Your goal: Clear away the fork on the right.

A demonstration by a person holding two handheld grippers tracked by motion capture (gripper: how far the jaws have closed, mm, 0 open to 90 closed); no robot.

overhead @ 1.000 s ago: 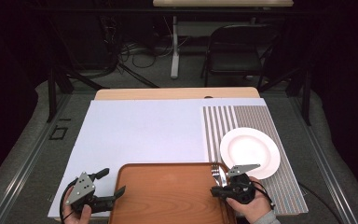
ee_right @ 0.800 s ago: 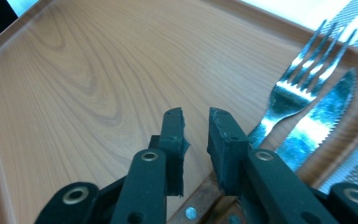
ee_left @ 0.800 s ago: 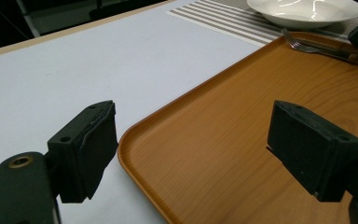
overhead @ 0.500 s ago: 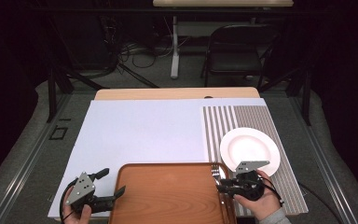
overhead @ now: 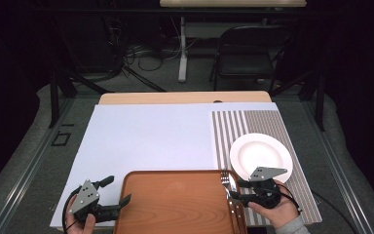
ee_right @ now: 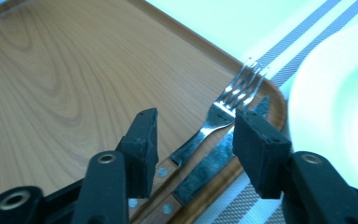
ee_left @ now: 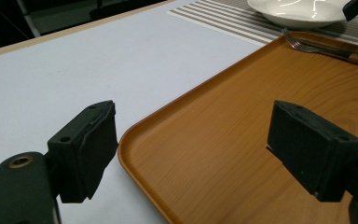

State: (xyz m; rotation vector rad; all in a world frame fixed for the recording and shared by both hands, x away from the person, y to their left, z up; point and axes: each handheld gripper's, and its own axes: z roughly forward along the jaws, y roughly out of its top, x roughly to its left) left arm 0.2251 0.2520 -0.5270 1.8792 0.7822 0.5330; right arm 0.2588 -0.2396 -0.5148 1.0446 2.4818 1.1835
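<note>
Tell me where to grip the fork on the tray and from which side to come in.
Grip the fork at its narrow steel neck, just ahead of the wooden handle. It lies flat on the tray with the knife close alongside, so bring the right gripper straight down from above, open jaws either side of the neck, probably tight on the knife side.

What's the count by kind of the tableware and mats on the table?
Tray: 1
Fork: 1
Knife: 1
Plate: 1
Striped placemat: 1
White mat: 1
Total: 6
</note>
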